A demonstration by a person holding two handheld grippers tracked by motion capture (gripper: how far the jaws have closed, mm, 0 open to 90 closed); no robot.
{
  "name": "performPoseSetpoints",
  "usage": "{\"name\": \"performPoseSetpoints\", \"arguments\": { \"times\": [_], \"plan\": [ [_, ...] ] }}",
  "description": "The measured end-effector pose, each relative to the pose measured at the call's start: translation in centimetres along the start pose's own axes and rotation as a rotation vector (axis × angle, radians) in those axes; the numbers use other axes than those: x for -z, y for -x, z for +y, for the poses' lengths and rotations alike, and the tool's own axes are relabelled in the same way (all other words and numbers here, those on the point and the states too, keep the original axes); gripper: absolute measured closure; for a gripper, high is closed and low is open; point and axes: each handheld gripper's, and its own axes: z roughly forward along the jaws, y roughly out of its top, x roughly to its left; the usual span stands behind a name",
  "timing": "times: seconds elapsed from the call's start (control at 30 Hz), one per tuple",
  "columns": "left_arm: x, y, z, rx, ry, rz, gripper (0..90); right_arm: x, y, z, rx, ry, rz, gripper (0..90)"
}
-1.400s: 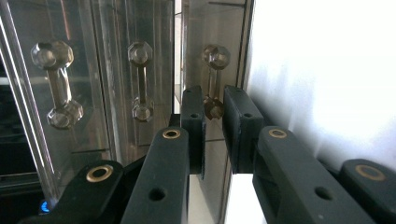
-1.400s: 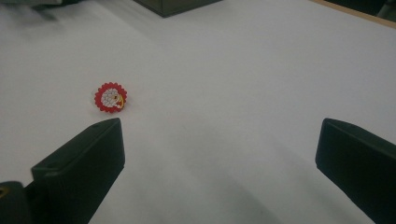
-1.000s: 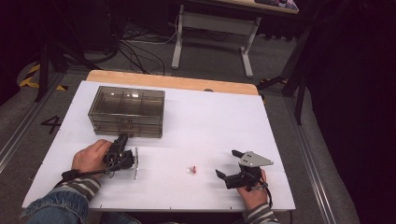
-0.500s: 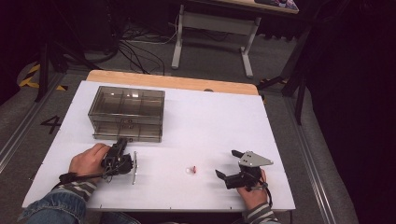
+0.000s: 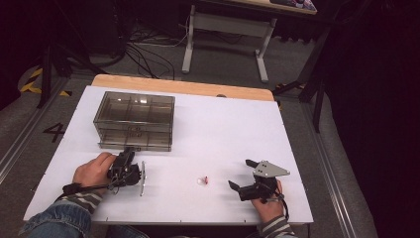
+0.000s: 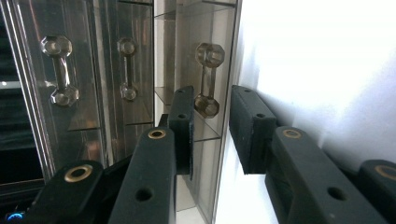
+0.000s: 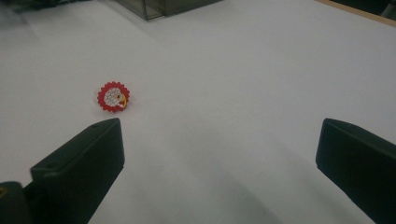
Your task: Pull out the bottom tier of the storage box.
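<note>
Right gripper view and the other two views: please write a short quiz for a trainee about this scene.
1. True or false: the right gripper holds the small red round charm.
2. What does the left gripper point at? A) a drawer handle B) a cup
3. What surface does the smoky transparent plastic drawer box stand on?

Key: 1. False, its jaws stand wide open, the charm ahead on the white table. 2. A, the clear drawer handle. 3. The white table.

Left gripper [image 5: 130, 159] fingers [image 6: 181, 122] just opening — right gripper [image 5: 238, 175] spread wide.
</note>
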Motion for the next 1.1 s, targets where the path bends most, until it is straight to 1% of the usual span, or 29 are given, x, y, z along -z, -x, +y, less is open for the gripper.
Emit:
{"name": "performPoseSetpoints", "arguments": {
  "times": [0.03,0.1,0.13,0.2,0.23,0.3,0.33,0.4,0.43,0.47,0.53,0.6,0.77,0.9,0.93,0.97,1.1],
  "plan": [
    [0.0,-0.1,0.0,0.009,0.006,0.004,68.5,0.0,0.0,0.0,0.000,0.001,0.000,1.8],
    [0.2,-0.4,-0.1,0.035,0.002,-0.016,63.3,0.0,0.0,0.0,-0.001,0.000,0.000,1.8],
    [0.4,-0.6,-0.1,0.035,-0.002,-0.022,61.6,0.0,0.0,0.0,0.000,0.001,0.000,1.8],
    [0.6,-0.7,-0.2,0.040,0.002,-0.019,61.0,0.0,0.0,0.0,-0.001,0.002,0.001,1.8],
    [0.7,-0.7,-0.3,0.040,0.008,-0.017,60.7,0.0,0.0,0.0,-0.001,0.002,0.001,1.7],
    [1.1,-0.9,-0.2,0.040,0.004,-0.018,60.6,0.0,0.0,0.0,-0.001,0.002,0.001,1.7],
    [1.2,-1.0,-0.2,0.047,0.011,-0.015,60.6,0.0,0.0,0.0,-0.001,0.002,0.001,1.7],
    [1.4,-1.2,-0.1,0.050,0.010,-0.020,60.5,0.0,0.0,0.0,-0.002,0.002,0.001,1.7],
    [1.4,-1.3,-0.1,0.045,0.008,-0.020,60.6,0.0,0.0,0.0,-0.002,0.002,0.001,1.7],
    [1.4,-1.3,-0.1,0.056,0.015,-0.018,60.6,0.0,0.0,0.0,-0.003,0.002,0.001,1.7],
    [1.6,-1.4,-0.1,0.054,0.007,-0.020,60.6,0.0,0.0,0.0,-0.003,0.002,0.001,1.7],
    [1.6,-1.5,-0.1,0.059,0.009,-0.022,60.7,0.0,0.0,0.0,-0.003,0.001,0.000,1.7],
    [1.7,-1.7,-0.1,0.058,0.012,-0.021,60.7,0.0,0.0,0.0,-0.004,0.001,0.000,1.7],
    [1.8,-1.8,-0.1,0.075,0.017,-0.022,60.9,0.0,0.0,0.0,-0.004,0.002,0.000,1.7],
    [1.9,-1.9,-0.2,0.076,0.016,-0.027,60.9,0.0,0.0,0.0,-0.004,0.002,-0.001,1.7],
    [1.9,-1.9,-0.2,0.076,0.017,-0.019,60.9,0.0,0.0,0.0,-0.004,0.002,0.000,1.7],
    [2.0,-2.0,-0.2,0.077,0.023,-0.023,61.0,0.0,0.0,0.0,-0.006,0.002,-0.001,1.7]
  ]
}}
